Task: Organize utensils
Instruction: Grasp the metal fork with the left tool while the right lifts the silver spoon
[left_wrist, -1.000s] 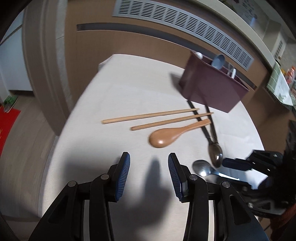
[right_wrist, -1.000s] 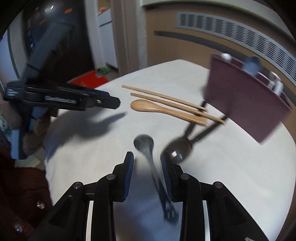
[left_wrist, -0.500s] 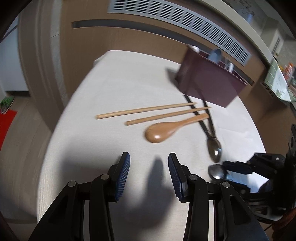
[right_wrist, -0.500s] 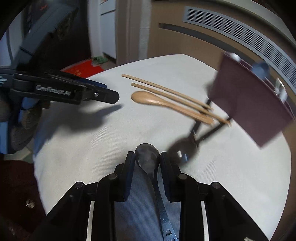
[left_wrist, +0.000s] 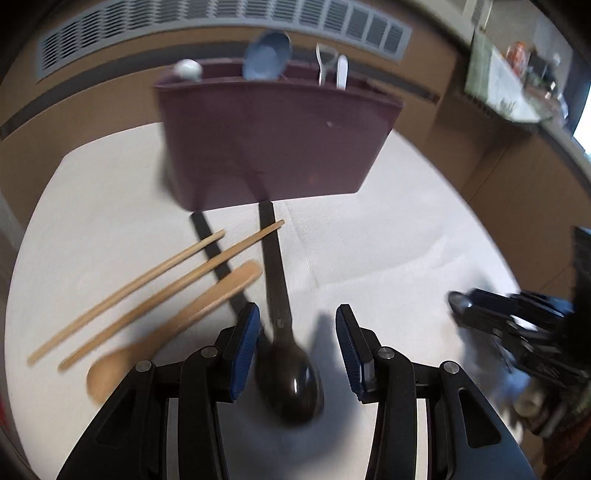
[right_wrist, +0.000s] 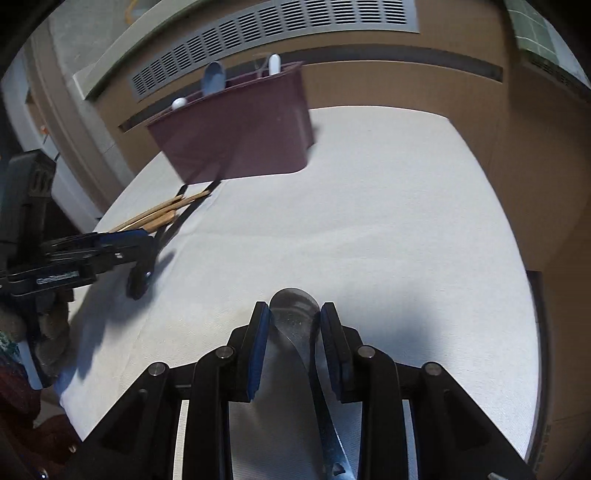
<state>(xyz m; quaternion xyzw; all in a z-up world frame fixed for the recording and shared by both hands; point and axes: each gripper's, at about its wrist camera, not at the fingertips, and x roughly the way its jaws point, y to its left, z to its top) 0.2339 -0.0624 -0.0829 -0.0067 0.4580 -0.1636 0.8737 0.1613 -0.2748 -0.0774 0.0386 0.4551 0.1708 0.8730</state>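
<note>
My right tool (right_wrist: 291, 319) grips a metal spoon (right_wrist: 295, 314) by the bowl – its blue pads sit against both edges of the bowl, and the handle runs back under the tool toward me. The log-free look of it: the jaws have just been easing a little wider, yet the spoon is between them and touching both pads. The spoon hangs over the right part of the white surface (right_wrist: 369, 221).

My left tool (left_wrist: 297, 347) stands apart, jaws wide, with nothing clamped. Between and below its pads (left_wrist: 245, 354) lies a dark spoon (left_wrist: 291, 376), bowl toward me, its black handle pointing up to the holder (left_wrist: 273, 140). Whether the pads touch it I cannot tell – the picture is blurred.

Left of that spoon lie two chopsticks (left_wrist: 147, 284) and a wooden spoon (left_wrist: 173, 325), slanted side by side, their far tips crossing the dark spoon's handle and a second black handle (left_wrist: 214, 254).

The maroon holder stands upright at the far side of the surface, near the wall. A blue spoon (left_wrist: 267, 55), a white knob (left_wrist: 188, 68) and a white handle (left_wrist: 341, 72) stick out of its top.

From the left view, my right tool shows at the right edge, dark and smeared.
</note>
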